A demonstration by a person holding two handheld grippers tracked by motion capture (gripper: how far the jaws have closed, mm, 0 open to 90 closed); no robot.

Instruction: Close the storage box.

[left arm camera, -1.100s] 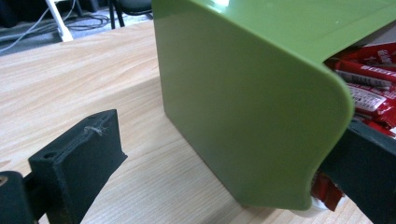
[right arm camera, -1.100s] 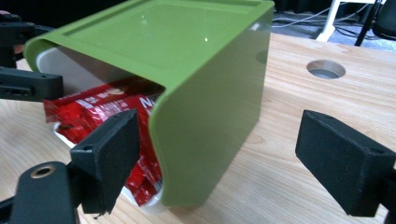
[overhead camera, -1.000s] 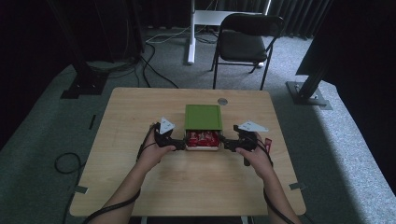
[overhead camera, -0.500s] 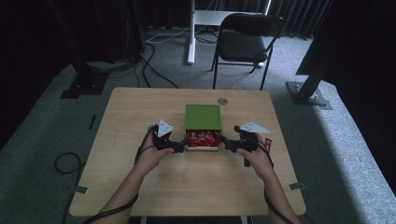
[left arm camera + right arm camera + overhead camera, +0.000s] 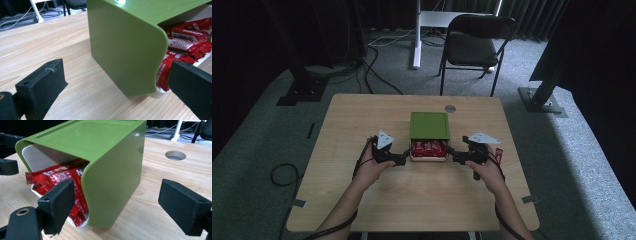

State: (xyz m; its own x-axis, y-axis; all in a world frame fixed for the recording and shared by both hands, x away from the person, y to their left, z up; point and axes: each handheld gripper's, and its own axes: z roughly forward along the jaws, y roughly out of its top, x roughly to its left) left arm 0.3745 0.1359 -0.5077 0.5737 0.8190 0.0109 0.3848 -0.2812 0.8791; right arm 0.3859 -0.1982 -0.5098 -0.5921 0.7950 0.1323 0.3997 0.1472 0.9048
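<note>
- My left gripper (image 5: 404, 159) sits at the box's nine o'clock, jaws spread wide and holding nothing.
- The green lid (image 5: 429, 125) is slid back toward twelve o'clock over the white tray (image 5: 157, 93), mid-table, leaving red snack packets (image 5: 428, 148) exposed at six o'clock.
- The lid looks like stiff, glossy plastic, probably slippery and light; I'd pinch its flat side walls, not the rounded corners.
- The packets look soft and crinkly, so they could shift.
- My right gripper (image 5: 453, 159) waits at three o'clock, jaws likewise parted and empty.
</note>
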